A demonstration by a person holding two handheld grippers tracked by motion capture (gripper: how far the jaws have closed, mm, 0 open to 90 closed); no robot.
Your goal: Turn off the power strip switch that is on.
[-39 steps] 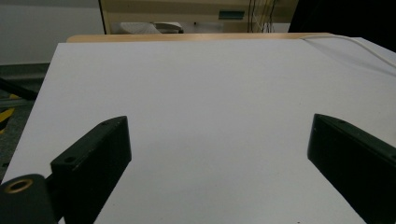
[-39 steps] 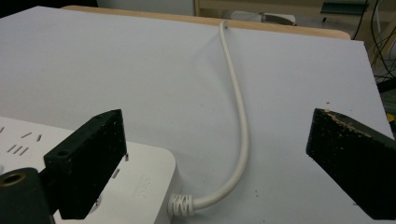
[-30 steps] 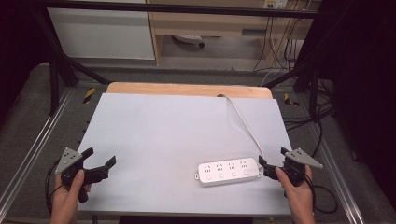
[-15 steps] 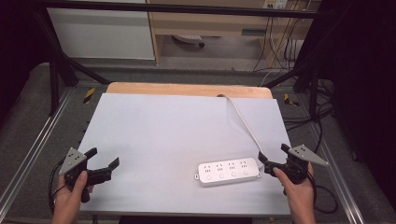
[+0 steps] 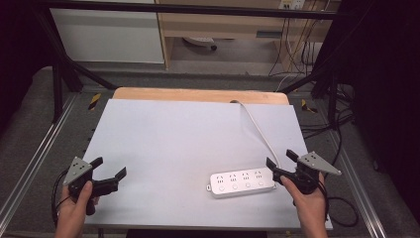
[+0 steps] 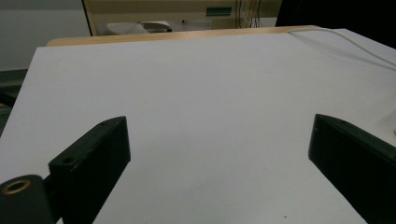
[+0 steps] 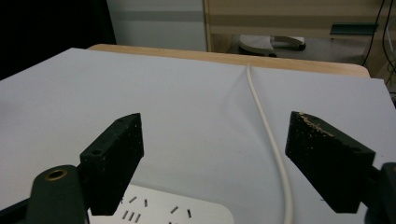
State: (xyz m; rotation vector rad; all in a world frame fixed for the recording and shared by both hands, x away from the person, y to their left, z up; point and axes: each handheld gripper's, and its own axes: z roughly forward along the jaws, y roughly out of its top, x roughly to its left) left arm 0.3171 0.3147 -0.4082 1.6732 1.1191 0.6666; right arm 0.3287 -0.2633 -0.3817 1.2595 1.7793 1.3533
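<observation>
- The right hand-held gripper (image 5: 281,164) is at the near right corner of the worktop (image 5: 163,144), with its jaws wide apart and nothing between them. It sits just beside the right end of the white power strip (image 5: 241,182).
- The left hand-held gripper (image 5: 109,168) is at the near left corner, well apart from the strip. Its jaws are also spread and hold nothing.
- The power strip lies flat near the front edge, toward the right side, with its sockets facing up.
- Its white cable (image 5: 257,130) leaves the right end and runs to the far edge of the worktop, where it goes over the wooden border.
- In the right gripper view the strip (image 7: 163,210) is just under the left jaw and the cable (image 7: 271,135) passes between the jaws.
- I judge the step is to take the strip at its right end. To do it well, lower the right gripper so the jaws come on both long sides of the body, not on the cable, and then close firmly.
</observation>
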